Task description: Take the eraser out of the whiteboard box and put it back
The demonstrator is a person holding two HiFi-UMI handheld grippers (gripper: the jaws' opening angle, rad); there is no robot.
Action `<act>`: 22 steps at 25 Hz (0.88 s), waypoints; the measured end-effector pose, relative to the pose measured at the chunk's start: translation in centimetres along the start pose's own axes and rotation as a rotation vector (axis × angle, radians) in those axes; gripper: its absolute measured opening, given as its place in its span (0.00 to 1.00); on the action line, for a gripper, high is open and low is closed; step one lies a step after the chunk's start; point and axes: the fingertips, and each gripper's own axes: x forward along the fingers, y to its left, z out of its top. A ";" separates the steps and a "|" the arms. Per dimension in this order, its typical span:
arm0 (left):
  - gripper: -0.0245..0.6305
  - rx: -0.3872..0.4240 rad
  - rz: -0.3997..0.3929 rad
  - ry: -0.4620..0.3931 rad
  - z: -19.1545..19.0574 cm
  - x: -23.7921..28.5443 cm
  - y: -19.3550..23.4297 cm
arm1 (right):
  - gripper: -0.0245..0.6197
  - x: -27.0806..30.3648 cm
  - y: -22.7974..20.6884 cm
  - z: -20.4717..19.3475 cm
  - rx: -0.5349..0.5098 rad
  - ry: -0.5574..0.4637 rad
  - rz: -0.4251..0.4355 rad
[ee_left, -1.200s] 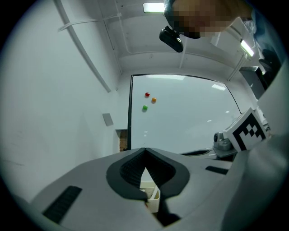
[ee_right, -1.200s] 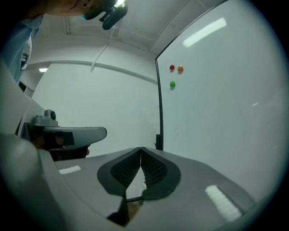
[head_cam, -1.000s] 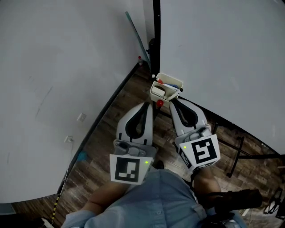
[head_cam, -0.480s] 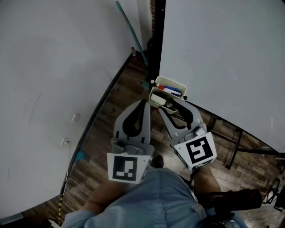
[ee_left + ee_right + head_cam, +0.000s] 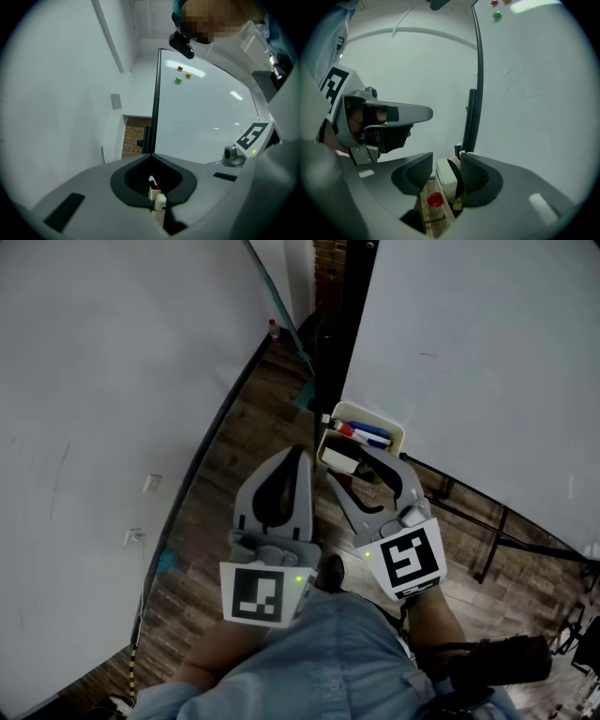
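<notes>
Take-out step, we judge; right hand-held gripper [image 5: 347, 466], jaws just opened wide, straddles the eraser [image 5: 446, 180], not yet gripping; eraser sits in the whiteboard box [image 5: 395, 434]; left hand-held gripper [image 5: 302, 455] closed, empty; next: close squarely, lift.

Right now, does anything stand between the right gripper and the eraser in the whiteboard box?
Nothing visible does. The right gripper has just been opening its fingers, which now straddle the eraser in the whiteboard box. The markers lie behind it.
</notes>
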 end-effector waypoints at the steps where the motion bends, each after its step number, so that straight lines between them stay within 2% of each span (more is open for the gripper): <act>1: 0.05 -0.003 -0.001 0.004 -0.2 0.2 0.2 | 0.32 0.3 0.0 -0.3 -0.006 0.013 0.001; 7: 0.04 -0.015 -0.007 0.024 -1.1 1.4 1.2 | 0.32 1.9 0.8 -1.5 -0.057 0.099 0.041; 15: 0.04 -0.022 -0.013 0.041 -1.8 2.4 1.7 | 0.23 2.4 0.4 -2.2 -0.178 0.163 -0.021; 22: 0.04 -0.003 -0.006 0.033 -1.4 2.0 1.2 | 0.19 1.9 -0.2 -1.5 -0.123 0.108 -0.032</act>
